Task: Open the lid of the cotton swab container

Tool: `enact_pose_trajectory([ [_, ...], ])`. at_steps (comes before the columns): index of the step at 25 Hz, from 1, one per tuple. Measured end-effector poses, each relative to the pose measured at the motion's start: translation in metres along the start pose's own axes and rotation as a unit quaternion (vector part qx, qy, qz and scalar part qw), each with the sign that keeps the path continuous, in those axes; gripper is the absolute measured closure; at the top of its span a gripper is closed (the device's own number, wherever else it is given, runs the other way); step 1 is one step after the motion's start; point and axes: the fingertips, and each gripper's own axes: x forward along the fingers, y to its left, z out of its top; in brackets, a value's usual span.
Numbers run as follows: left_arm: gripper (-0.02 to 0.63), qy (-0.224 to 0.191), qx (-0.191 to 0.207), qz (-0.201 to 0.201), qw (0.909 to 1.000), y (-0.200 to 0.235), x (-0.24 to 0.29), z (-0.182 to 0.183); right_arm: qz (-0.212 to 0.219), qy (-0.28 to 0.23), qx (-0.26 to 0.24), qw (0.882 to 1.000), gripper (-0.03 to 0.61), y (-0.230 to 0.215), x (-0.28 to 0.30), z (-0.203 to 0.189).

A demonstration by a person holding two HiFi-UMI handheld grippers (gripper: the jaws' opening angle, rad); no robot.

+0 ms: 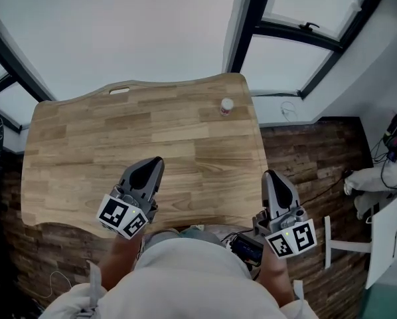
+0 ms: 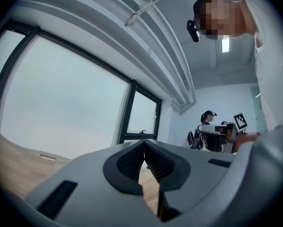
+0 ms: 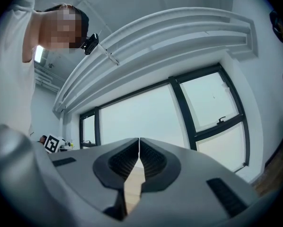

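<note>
Left gripper, right gripper hung near body, both jaws closed, empty. Cotton swab container stood near table far edge, well apart. Judged best: open jaws early, 1 steadies base, other lifts lid.

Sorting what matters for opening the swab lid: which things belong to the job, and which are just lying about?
Job: swab container, left hand-held gripper, right hand-held gripper, table.
Lying about: white cable, window latch.
</note>
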Motion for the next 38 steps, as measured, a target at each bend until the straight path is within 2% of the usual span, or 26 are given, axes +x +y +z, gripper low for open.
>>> enact_pose_trajectory([
  [7,0.6,0.003,0.0,-0.004,1.0,-0.005,0.011,-0.003,0.006,0.007,0.008,1.0,0.557,-0.005,0.004,-0.006],
  [25,0.6,-0.005,-0.003,-0.027,0.9996,0.015,0.047,-0.003,-0.036,0.012,-0.004,0.999,0.557,-0.027,0.022,-0.013],
  [38,0.6,0.007,-0.018,-0.023,0.9996,0.04,0.066,-0.02,-0.041,0.053,-0.003,0.998,0.557,-0.041,0.054,-0.055],
])
